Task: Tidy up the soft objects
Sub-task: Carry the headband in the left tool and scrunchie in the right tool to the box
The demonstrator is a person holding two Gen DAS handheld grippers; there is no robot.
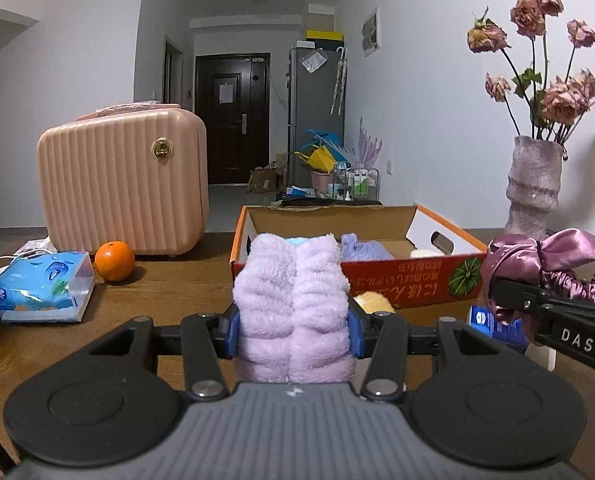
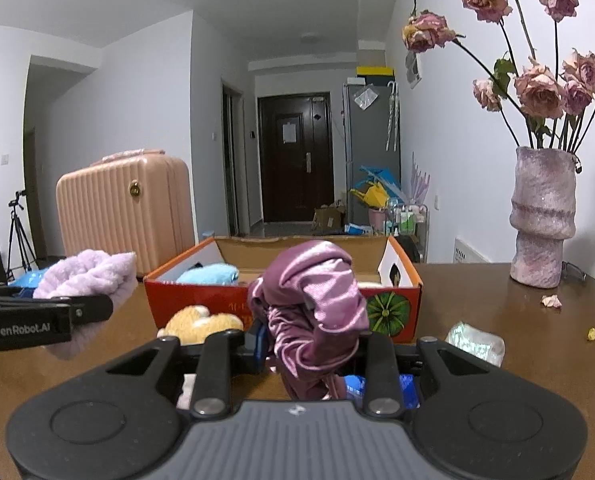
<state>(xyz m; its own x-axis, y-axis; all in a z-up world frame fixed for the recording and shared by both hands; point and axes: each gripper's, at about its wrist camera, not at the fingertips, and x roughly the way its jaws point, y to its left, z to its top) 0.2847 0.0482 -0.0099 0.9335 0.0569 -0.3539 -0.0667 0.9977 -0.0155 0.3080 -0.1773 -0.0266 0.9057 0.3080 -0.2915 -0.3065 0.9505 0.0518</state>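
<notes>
My left gripper (image 1: 293,332) jaws are clenched on the lilac fleece cloth (image 1: 293,300). My right gripper (image 2: 311,344) jaws grasp the purple satin scrunchie (image 2: 313,304), both near the cardboard box (image 2: 201,300).

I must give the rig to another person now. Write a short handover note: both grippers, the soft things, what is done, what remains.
Left gripper: shut on the fluffy lilac headband.
Right gripper: shut on the purple satin scrunchie.
Both are in front of the cardboard box on the table.
Done: a blue soft item lies in the box.
Left: put in both held things, then the yellow plush beside the box.
</notes>
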